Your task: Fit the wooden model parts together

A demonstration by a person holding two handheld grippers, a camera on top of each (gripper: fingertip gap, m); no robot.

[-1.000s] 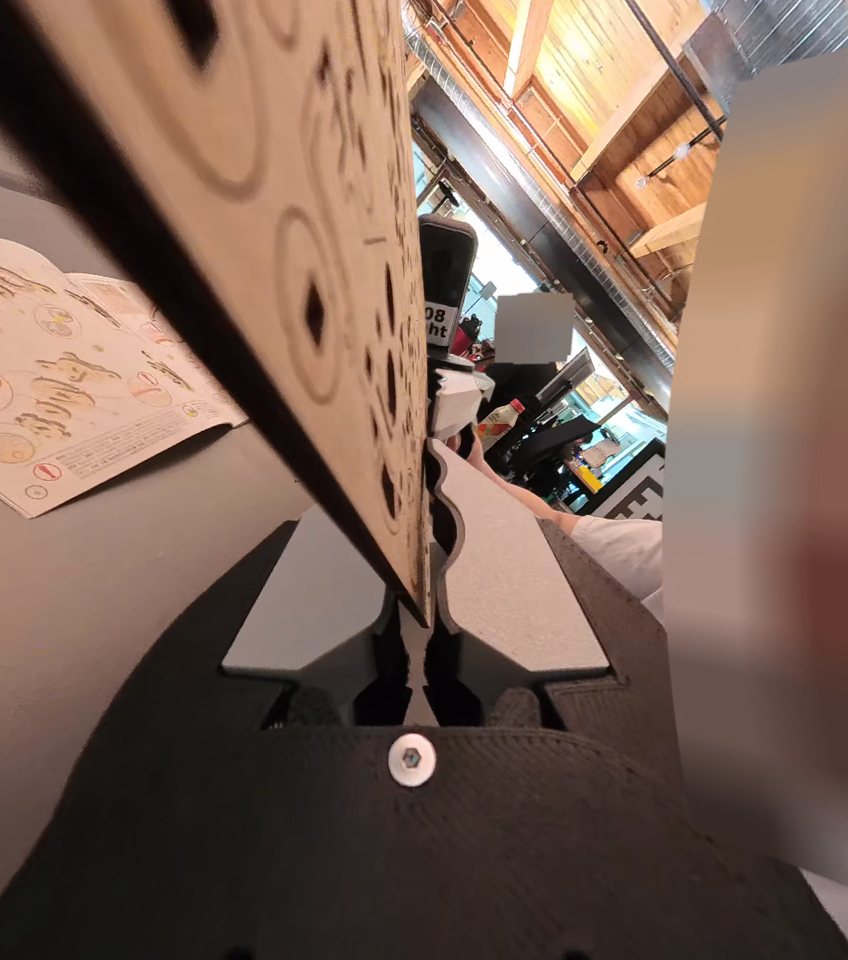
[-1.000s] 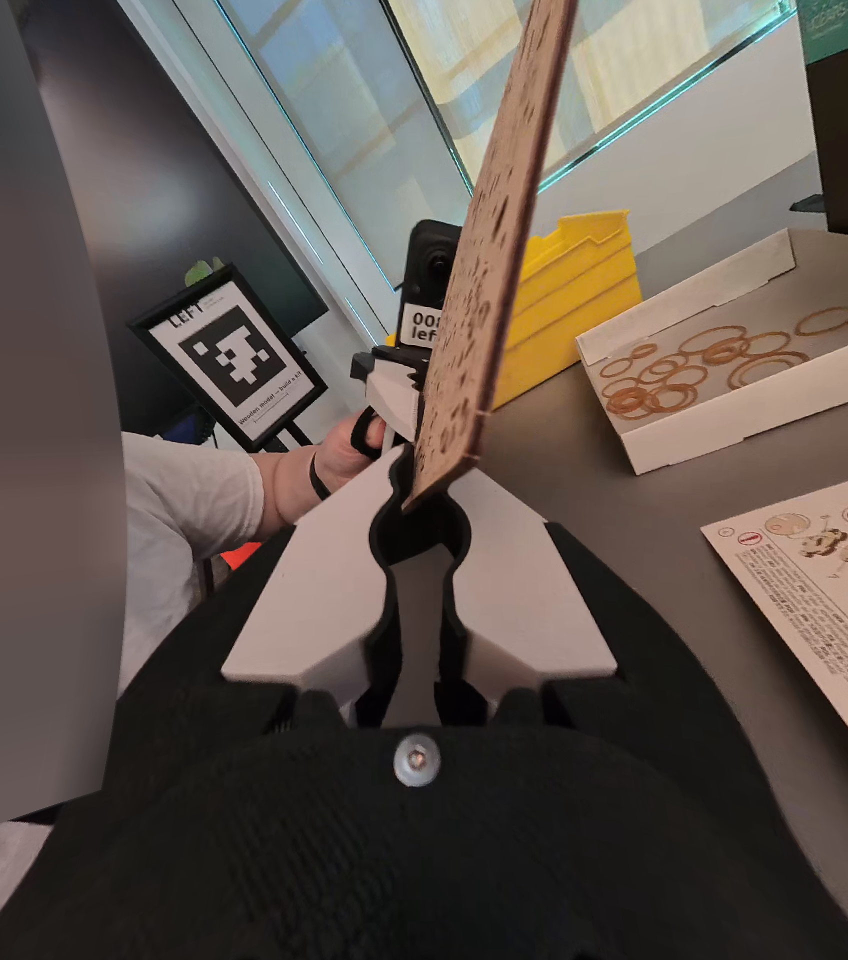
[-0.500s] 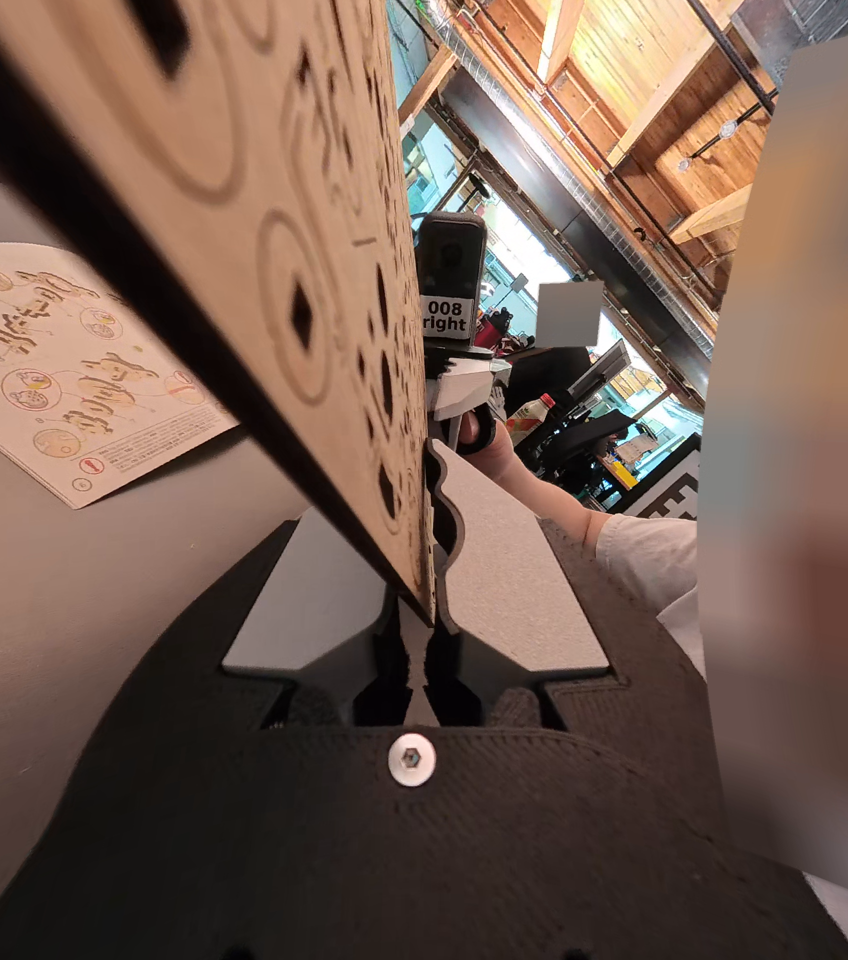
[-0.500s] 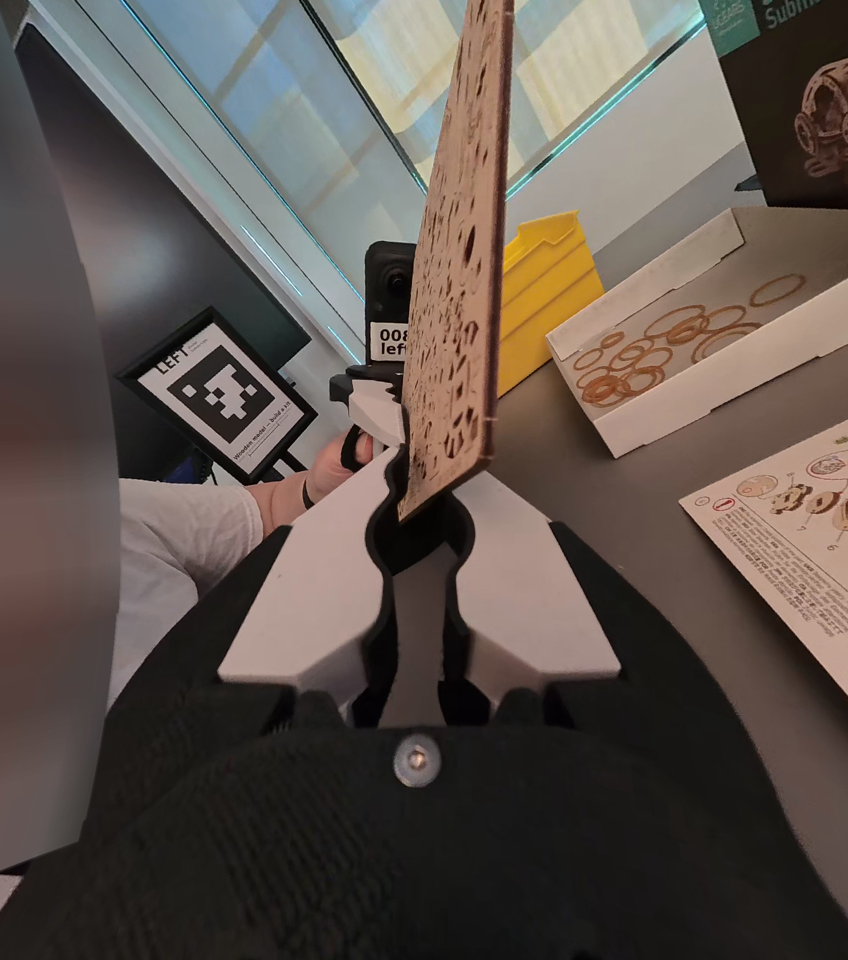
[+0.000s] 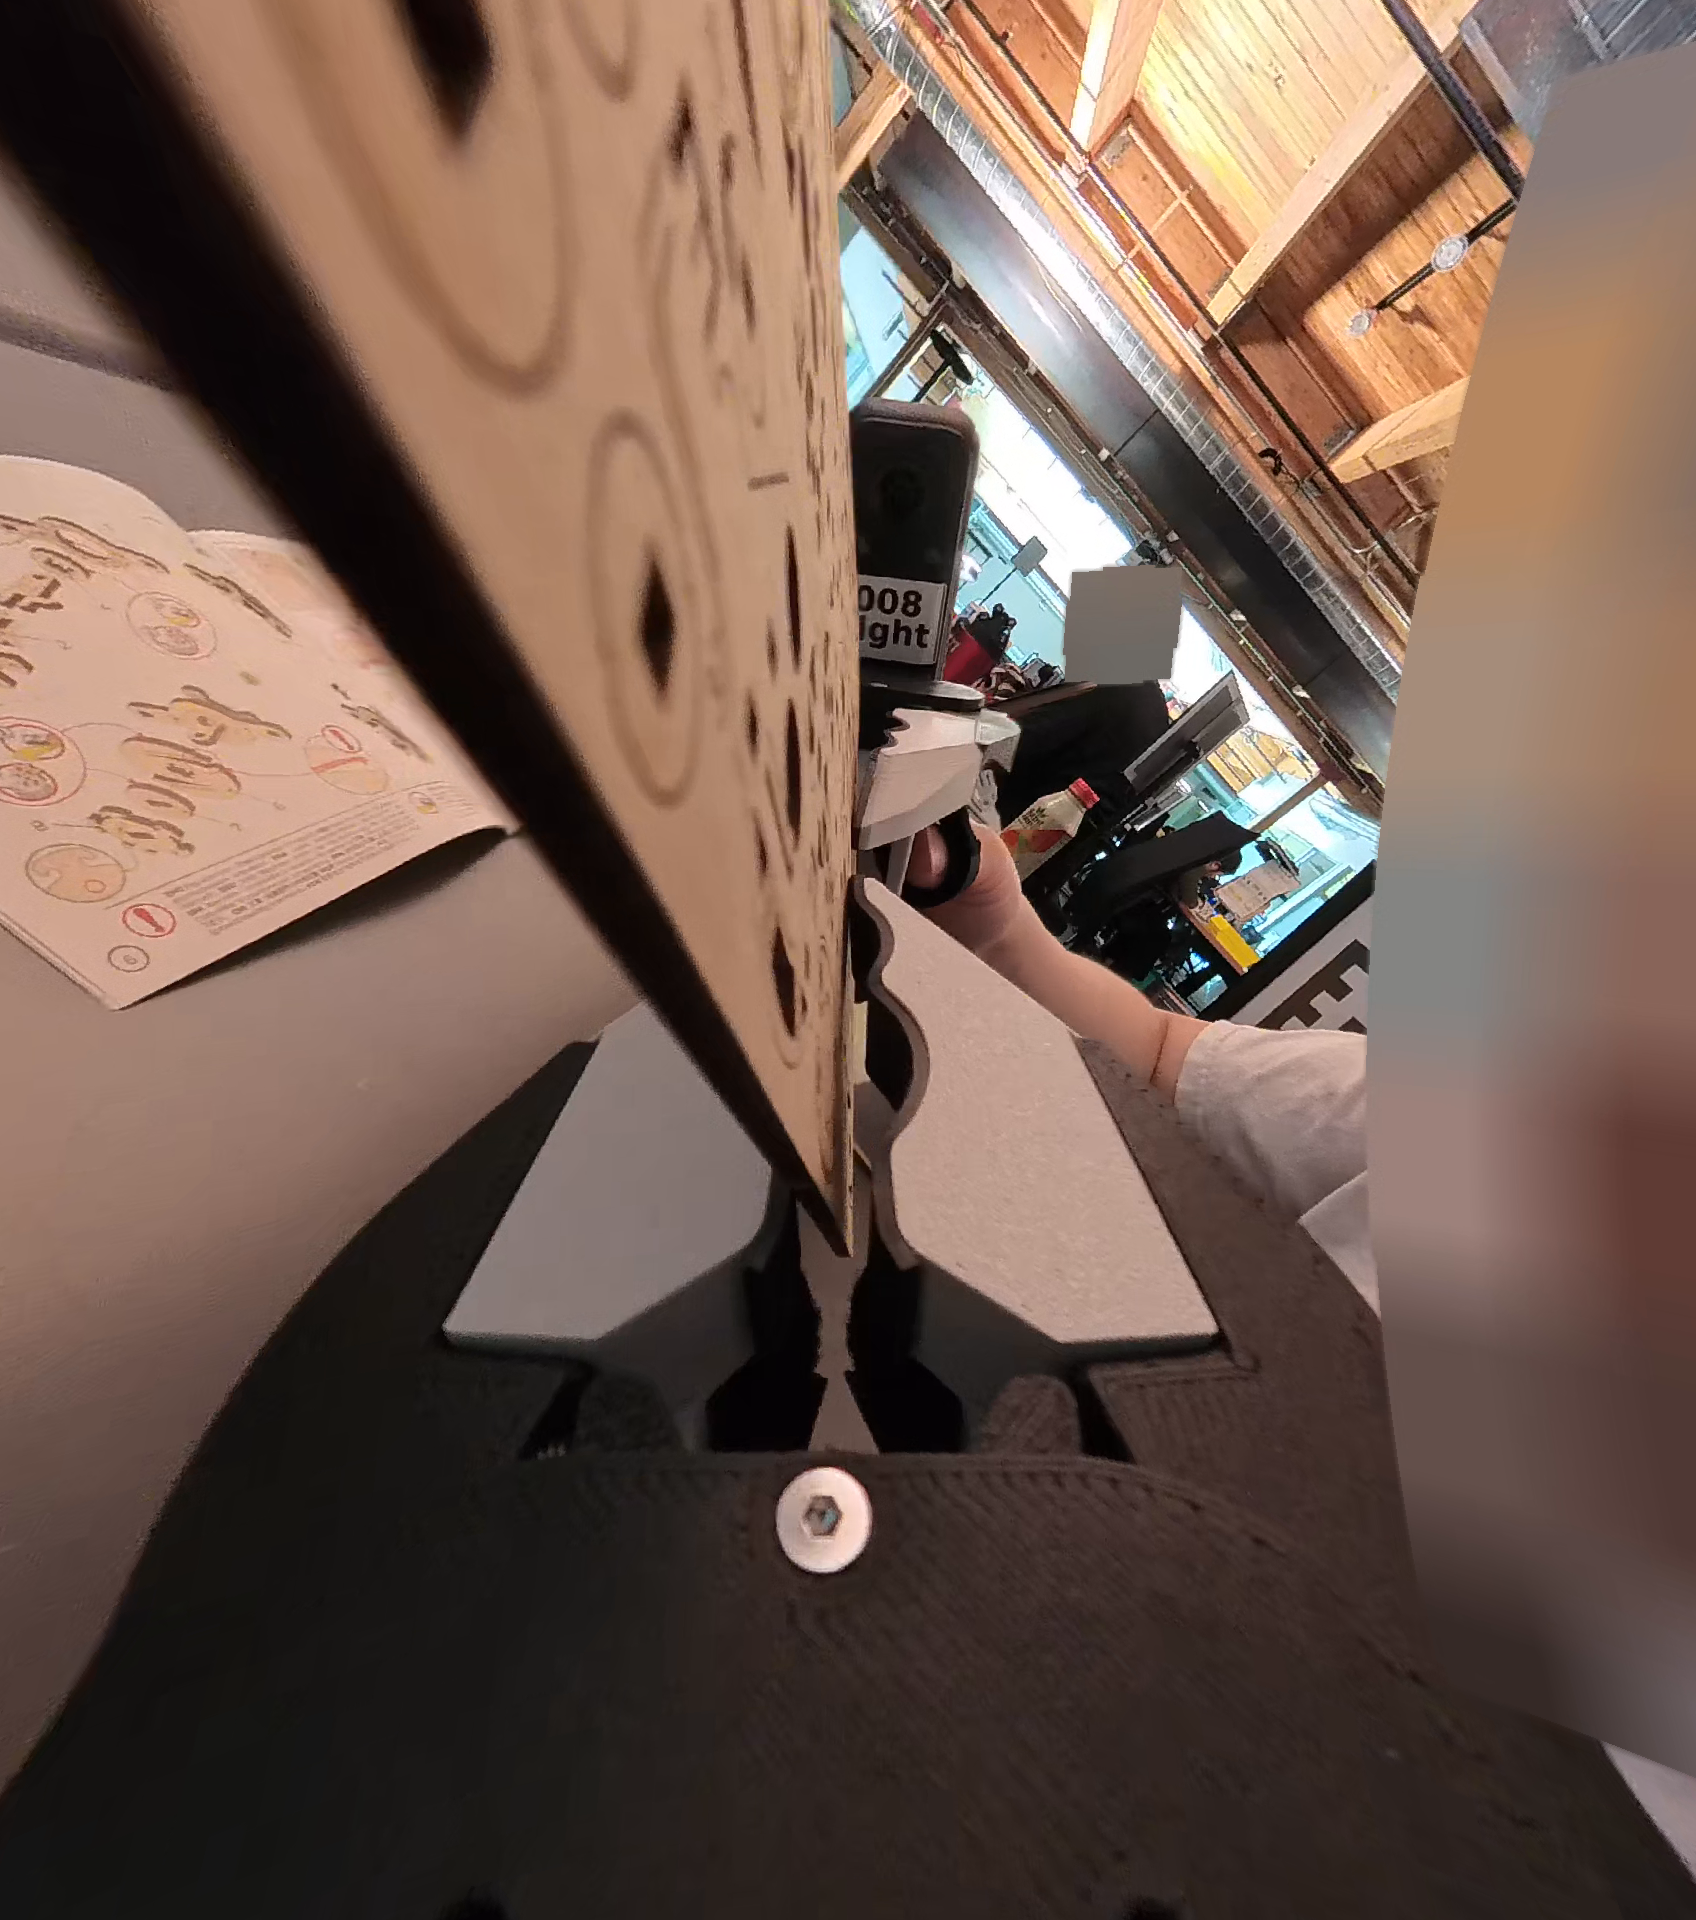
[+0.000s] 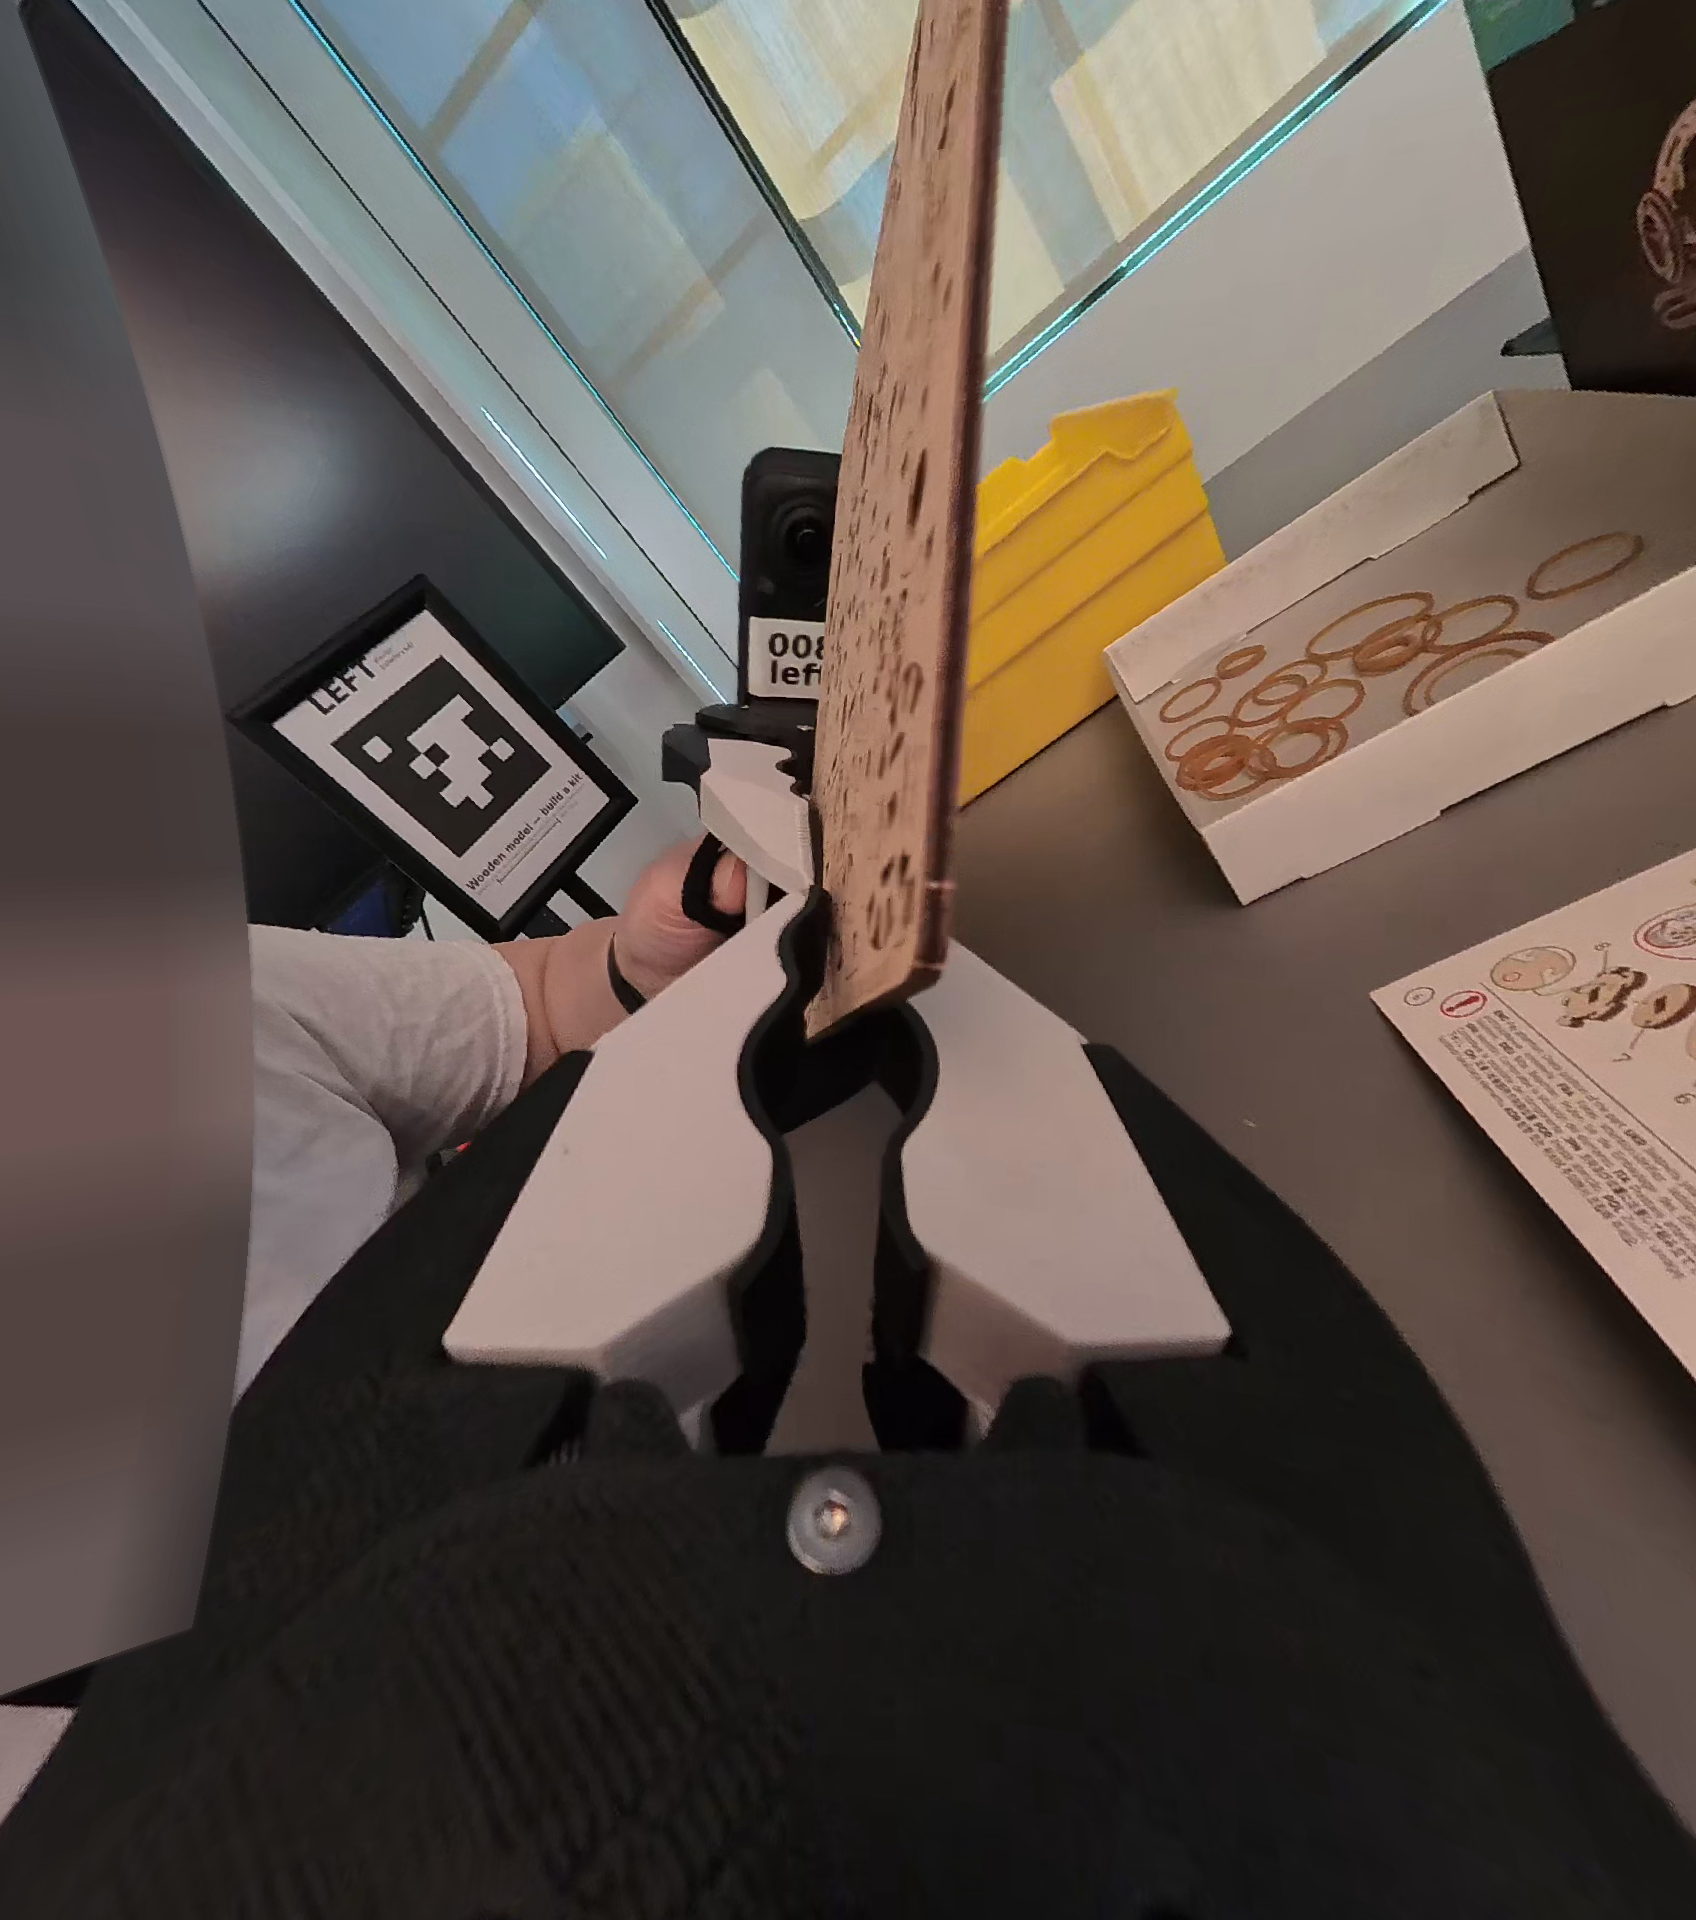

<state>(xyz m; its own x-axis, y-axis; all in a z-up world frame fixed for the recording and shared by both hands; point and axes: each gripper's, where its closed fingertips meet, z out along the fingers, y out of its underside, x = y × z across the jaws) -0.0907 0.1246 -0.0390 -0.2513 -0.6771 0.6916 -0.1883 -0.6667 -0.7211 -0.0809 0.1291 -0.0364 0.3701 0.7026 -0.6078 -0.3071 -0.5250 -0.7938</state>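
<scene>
A thin wooden sheet (image 5: 563, 416) of laser-cut model parts is held edge-on in the air above the grey table (image 6: 1135, 1039). My left gripper (image 5: 839, 935) is shut on its lower edge; the sheet hides the left finger. The sheet (image 6: 906, 623) stands almost upright in the right wrist view. My right gripper (image 6: 875, 935) is shut on its lower corner. Each gripper shows across the sheet in the other's view: the right gripper (image 5: 927, 769) and the left gripper (image 6: 761, 821), each held in a hand.
An open instruction booklet (image 6: 1602, 1091) lies on the table to the right, also in the left wrist view (image 5: 148, 727). A white box tray (image 6: 1343, 831) holds rubber bands (image 6: 1291, 717). Behind are a yellow bin (image 6: 1083, 603), a dark kit box (image 6: 1675, 197) and a framed sign (image 6: 439, 758). My left and right fingertips are right by each other.
In the right wrist view the sheet has swung from leaning right to nearly upright. Both views have shifted a little with it. Both grippers have stayed shut on the sheet.
</scene>
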